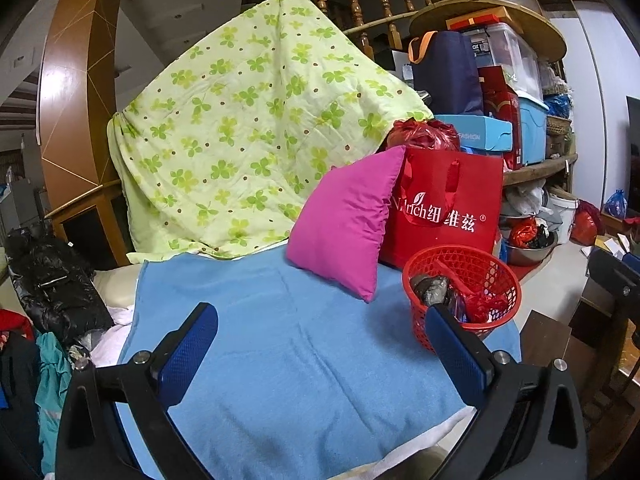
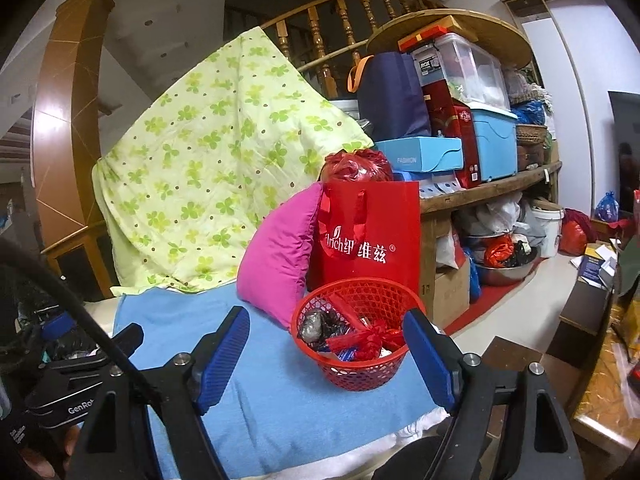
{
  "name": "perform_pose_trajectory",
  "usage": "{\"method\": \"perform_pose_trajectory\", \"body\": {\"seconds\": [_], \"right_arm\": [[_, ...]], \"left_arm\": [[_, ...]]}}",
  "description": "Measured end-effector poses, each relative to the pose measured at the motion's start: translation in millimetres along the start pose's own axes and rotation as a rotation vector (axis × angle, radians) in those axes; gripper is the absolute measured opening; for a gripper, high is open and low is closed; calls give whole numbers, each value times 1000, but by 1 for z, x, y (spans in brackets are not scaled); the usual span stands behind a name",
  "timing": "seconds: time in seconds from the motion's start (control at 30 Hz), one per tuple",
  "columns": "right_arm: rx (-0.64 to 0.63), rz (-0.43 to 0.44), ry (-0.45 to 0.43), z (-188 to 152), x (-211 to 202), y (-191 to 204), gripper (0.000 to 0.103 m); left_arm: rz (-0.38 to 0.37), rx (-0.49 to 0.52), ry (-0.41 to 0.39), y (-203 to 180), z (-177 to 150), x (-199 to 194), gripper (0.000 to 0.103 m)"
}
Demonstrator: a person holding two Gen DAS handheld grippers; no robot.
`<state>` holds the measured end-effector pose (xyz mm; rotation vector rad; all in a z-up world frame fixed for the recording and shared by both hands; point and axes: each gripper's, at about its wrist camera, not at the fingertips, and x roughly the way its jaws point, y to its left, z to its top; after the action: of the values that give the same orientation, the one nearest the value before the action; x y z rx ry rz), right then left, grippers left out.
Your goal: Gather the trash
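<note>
Here the left gripper (image 1: 320, 352) hangs with its jaws spread wide over the blue towel (image 1: 288, 344), nothing between them, and the red basket (image 1: 464, 292) of trash sits at about two o'clock from it, just behind the right-hand finger. In the right wrist view the right gripper (image 2: 326, 354) is likewise parted and empty (the basket (image 2: 356, 344) at twelve o'clock), with the pink cushion (image 2: 280, 256) at eleven and the red bag (image 2: 370, 236) just behind the basket.
</note>
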<state>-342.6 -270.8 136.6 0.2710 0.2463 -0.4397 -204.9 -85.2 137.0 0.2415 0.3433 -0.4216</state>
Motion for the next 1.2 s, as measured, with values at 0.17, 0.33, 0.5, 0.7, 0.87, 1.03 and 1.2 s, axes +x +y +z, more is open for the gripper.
{"method": "perform_pose_trajectory", "body": {"seconds": [0.17, 0.33, 0.5, 0.7, 0.87, 1.03, 1.2], "right_arm": [[4, -12, 6, -1, -11, 0, 82], [-10, -13, 9, -3, -15, 1, 82], [-28, -13, 21, -10, -19, 7, 82], [-34, -16, 23, -13, -20, 9, 82], [-37, -13, 23, -16, -22, 10, 82], [-38, -11, 24, -16, -21, 12, 82], [-38, -8, 22, -17, -22, 17, 82]], "left_arm": [[41, 13, -3, -3, 0, -13, 103], [45, 48, -8, -7, -3, -25, 103], [38, 41, -7, -6, -2, -32, 103], [54, 1, -18, 3, 0, -40, 103], [63, -10, -15, 9, 1, -42, 103], [67, -31, -3, 16, 1, -40, 103], [73, -37, 7, 19, 0, -38, 103]]}}
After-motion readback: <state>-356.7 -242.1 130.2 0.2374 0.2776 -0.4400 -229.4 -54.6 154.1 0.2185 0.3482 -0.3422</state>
